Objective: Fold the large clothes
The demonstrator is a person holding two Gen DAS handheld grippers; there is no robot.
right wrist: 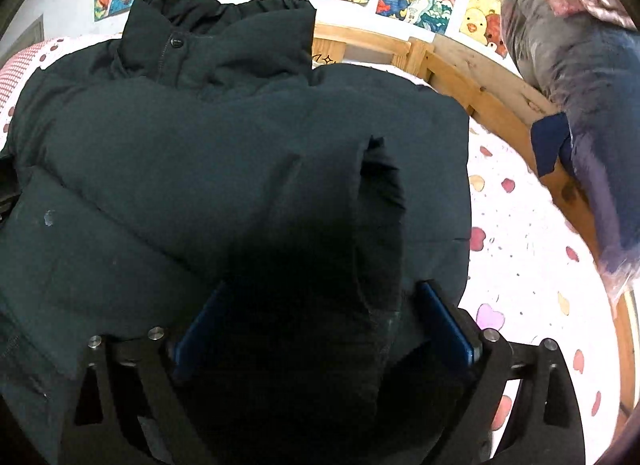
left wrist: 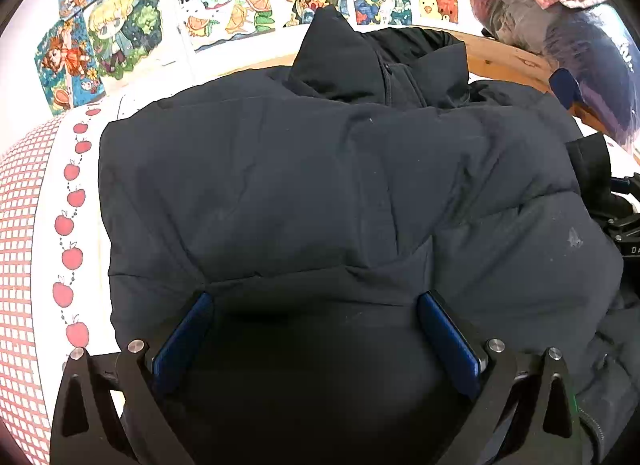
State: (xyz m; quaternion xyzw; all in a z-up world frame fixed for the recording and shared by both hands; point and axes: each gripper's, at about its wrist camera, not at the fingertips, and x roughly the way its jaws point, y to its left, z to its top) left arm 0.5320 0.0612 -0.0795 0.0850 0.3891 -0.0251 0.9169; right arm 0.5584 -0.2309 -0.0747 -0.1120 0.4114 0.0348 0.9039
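jaws of the left gripper [left wrist: 316,305] stand spread wide, blue pads [left wrist: 448,341] to either side of a fold of dark jacket [left wrist: 280,185], not pressing it as far as i can see. nothing held. right gripper [right wrist: 320,297] likewise wide apart, with a cuffed sleeve end [right wrist: 380,201] lying between its fingers, running away from the camera; pads look clear of the cloth, though the near part is in deep shadow and contact there cannot be ruled out.

jacket: puffy, bulky, lying on the bed sheet [right wrist: 520,265], collar [right wrist: 176,41] at the far end toward the wooden bed rail [right wrist: 480,97] and the wall of drawings [left wrist: 224,13]. body appears already gathered into a rough block, sleeves folded in over the front. long axis runs from the grippers straight away to the collar.

key relation: both grippers sit at the near hem end, pointing downward over the cloth, left one over the left half, right one over the right half and near the jacket's right edge. judgement: next fold likely carries the near end toward the collar, so both need a fresh bite at the hem directly beneath them. neither is clearly nearer.

bagged bundle [left wrist: 560,45] sits well apart, on the far right.
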